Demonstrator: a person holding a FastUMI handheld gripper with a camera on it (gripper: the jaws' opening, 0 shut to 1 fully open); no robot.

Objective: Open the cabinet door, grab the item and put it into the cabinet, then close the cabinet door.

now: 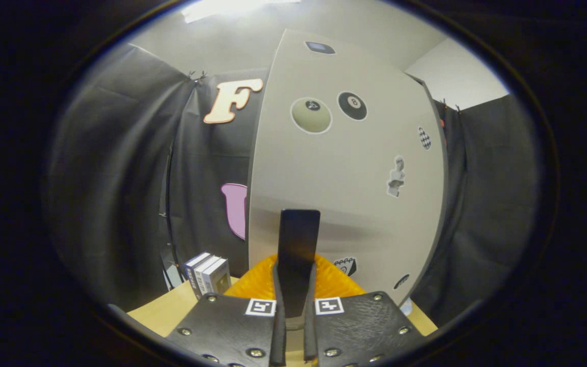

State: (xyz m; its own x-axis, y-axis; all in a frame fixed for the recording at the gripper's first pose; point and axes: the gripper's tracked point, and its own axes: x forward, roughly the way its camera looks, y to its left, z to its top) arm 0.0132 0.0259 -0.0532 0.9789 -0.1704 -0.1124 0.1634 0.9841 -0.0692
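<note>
The cabinet door (pixel 344 168) is a tall beige panel with several stickers, and it stands close in front of me. A dark, flat, upright handle (pixel 298 239) sticks out from its lower part. My gripper (pixel 295 272) is shut on this handle, with one finger pressing on each side. An orange ribbed item (pixel 252 285) lies just beyond the fingers, low at the foot of the door, and the fingers and handle hide part of it. I cannot tell whether the door is closed or slightly ajar.
Small grey and white boxes (pixel 207 275) stand on the wooden tabletop (pixel 163 316), left of the fingers. Black cloth walls hang on both sides of the cabinet. A white wall rises behind it at the upper right.
</note>
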